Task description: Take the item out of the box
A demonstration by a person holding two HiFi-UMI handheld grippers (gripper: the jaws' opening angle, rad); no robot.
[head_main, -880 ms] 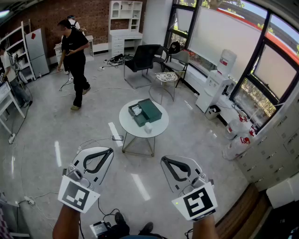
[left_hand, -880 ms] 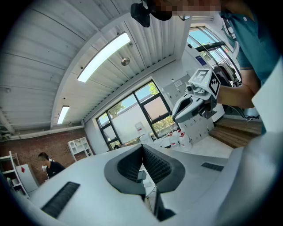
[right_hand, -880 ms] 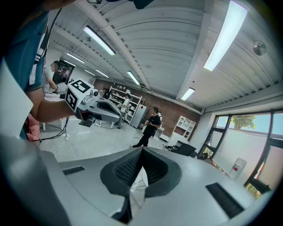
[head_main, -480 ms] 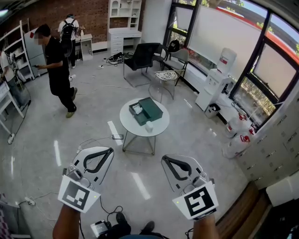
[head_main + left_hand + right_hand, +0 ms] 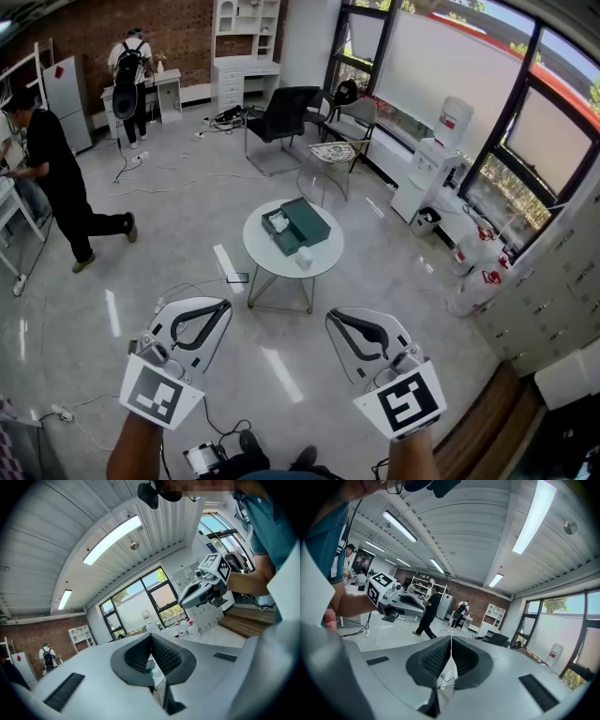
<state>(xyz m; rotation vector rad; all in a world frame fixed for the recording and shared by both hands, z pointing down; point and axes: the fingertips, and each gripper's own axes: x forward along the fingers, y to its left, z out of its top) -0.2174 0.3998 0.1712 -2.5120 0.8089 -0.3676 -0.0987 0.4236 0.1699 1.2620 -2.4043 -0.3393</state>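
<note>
Fingers [image 5: 136, 657] of the left gripper [image 5: 217, 307] shut pad against pad, nothing caught between. Same for the right gripper [image 5: 336, 319]: fingers [image 5: 433, 660] closed tight and empty.

Straight ahead and well apart from both grippers, a round white table [image 5: 323, 267] on thin legs. On it, a dark green box [image 5: 307, 221], open at its left side with a white item [image 5: 274, 221] inside. Just beside the box, near the table's front rim, a small white object [image 5: 304, 258].

Bare grey floor between grippers and table, broken only by a thin cable [image 5: 187, 284] and a small dark flat thing [image 5: 236, 277] by the table legs. Open floor to the left as far as a person in black [image 5: 56, 178], mid-stride. Tighter on the right: water dispenser [image 5: 436, 159], then a bank of drawers [image 5: 553, 291]. Behind the table, a black chair [image 5: 286, 112] and a small side table [image 5: 335, 153].

Grippers held side by side, close to level, tips angled slightly toward each other and toward the table. Marker cubes nearest the camera, bare forearms below.
</note>
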